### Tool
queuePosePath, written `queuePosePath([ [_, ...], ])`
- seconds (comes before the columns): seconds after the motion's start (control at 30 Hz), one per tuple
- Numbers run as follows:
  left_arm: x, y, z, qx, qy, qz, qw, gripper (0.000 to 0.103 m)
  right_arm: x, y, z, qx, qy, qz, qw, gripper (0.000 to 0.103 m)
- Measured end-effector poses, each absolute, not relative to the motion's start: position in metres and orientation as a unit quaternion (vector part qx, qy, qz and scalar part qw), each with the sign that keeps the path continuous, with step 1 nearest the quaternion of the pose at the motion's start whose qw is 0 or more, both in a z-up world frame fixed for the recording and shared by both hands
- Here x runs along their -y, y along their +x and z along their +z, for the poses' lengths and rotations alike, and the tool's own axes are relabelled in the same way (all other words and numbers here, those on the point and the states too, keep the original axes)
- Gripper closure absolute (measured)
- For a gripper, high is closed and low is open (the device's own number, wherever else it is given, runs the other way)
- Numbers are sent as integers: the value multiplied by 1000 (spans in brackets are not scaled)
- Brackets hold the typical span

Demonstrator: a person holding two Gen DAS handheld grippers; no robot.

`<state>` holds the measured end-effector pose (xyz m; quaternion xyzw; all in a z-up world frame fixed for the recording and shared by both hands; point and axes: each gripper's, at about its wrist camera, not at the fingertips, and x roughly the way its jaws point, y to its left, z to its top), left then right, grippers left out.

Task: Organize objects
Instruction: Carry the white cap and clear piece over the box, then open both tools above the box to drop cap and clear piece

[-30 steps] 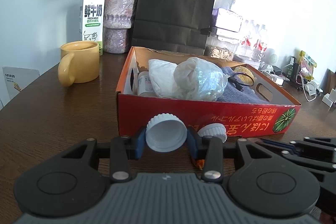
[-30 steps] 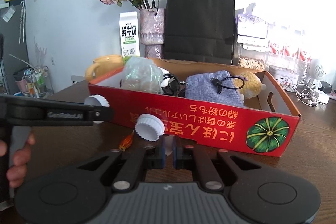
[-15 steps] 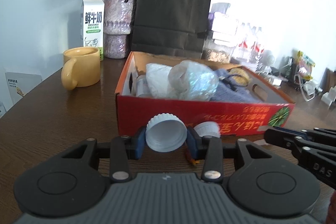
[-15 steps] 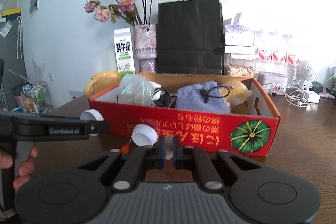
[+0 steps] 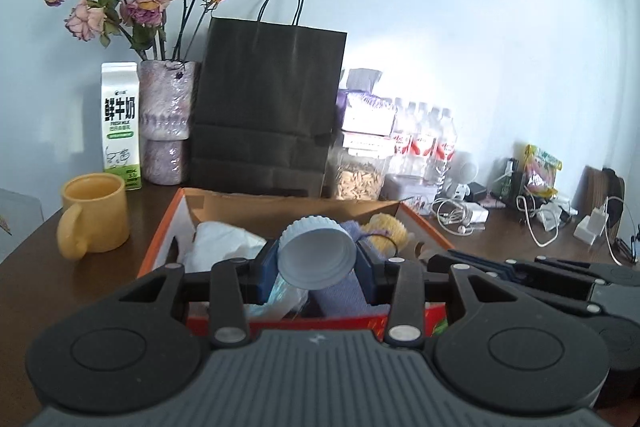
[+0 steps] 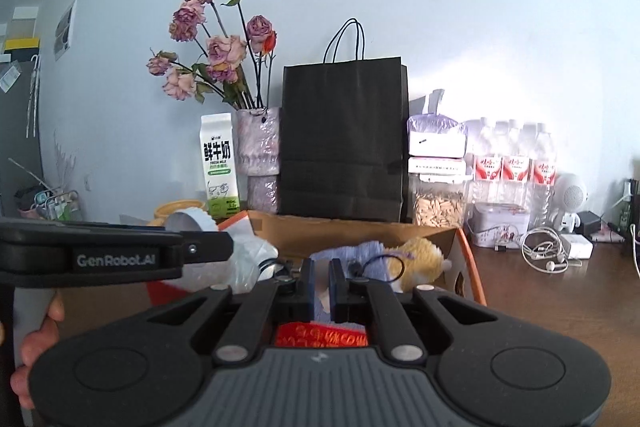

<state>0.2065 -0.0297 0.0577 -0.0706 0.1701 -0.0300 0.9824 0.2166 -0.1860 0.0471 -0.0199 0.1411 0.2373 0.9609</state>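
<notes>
Now left hand-held gripper (image 5: 317,259) clamps white cap (image 5: 316,251), hollow tilted toward camera; right hand-held gripper (image 6: 319,285) clenched empty.

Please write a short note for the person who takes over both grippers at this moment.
Left gripper: shut on the white cap, held above the red box.
Right gripper: nearly shut, holding nothing visible, also over the box.
In the box: plastic bag, purple cloth, yellow plush.
Done: cap lifted.
Left: drop the cap into the box. No other cap is in view now.
</notes>
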Motion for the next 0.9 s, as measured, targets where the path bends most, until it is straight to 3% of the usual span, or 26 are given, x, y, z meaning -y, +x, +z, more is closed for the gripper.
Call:
queuePosePath([
  [0.77, 11, 302, 53, -183, -88, 2, 979, 62, 168, 322, 36, -161, -6, 222, 962, 97],
  [0.9, 9, 307, 50, -190, -83, 2, 978, 62, 171, 328, 31, -176, -9, 219, 960, 93],
])
